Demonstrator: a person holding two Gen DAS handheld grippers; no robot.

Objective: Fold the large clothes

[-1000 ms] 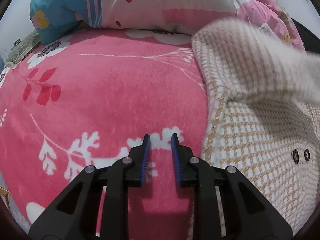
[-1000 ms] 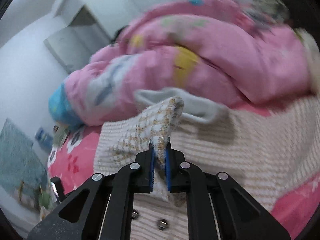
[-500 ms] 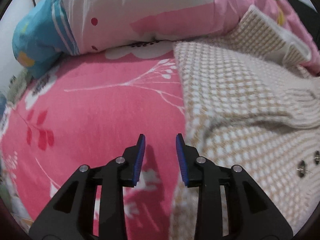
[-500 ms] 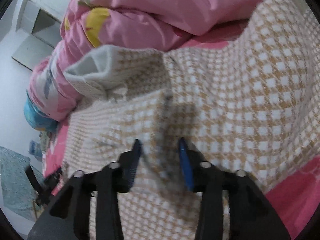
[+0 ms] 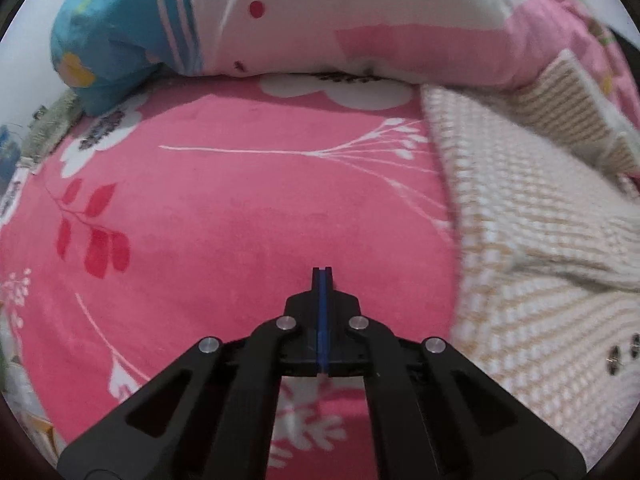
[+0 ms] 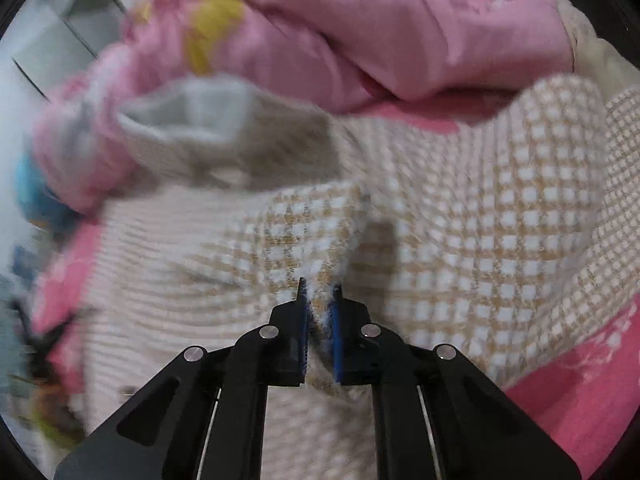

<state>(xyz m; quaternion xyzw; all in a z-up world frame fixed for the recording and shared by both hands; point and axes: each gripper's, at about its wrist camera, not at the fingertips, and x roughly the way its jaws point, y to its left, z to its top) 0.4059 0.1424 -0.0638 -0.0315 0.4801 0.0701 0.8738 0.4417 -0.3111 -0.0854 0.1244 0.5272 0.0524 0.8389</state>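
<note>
A beige-and-white checked knit cardigan [image 6: 500,220] lies spread on a pink flowered blanket [image 5: 240,208]. In the left wrist view the cardigan [image 5: 540,280] fills the right side, with snap buttons [image 5: 624,354] near its edge. My left gripper [image 5: 322,270] hovers over bare blanket to the cardigan's left, shut with nothing in it. My right gripper [image 6: 320,286] points down onto the cardigan; its jaws are closing with a fold of the knit pinched between the blue pads. A grey-lined sleeve cuff [image 6: 188,112] lies beyond it, blurred.
A bunched pink, white and blue quilt [image 5: 360,20] lies along the far side of the bed, seen also in the right wrist view as a quilt [image 6: 360,20] just behind the cardigan. White furniture [image 6: 72,32] stands past the bed at upper left.
The right gripper came down with the sleeve, let it go, and has closed again on a fold of the cardigan. The left gripper shifted left over the blanket and went from open to shut.
</note>
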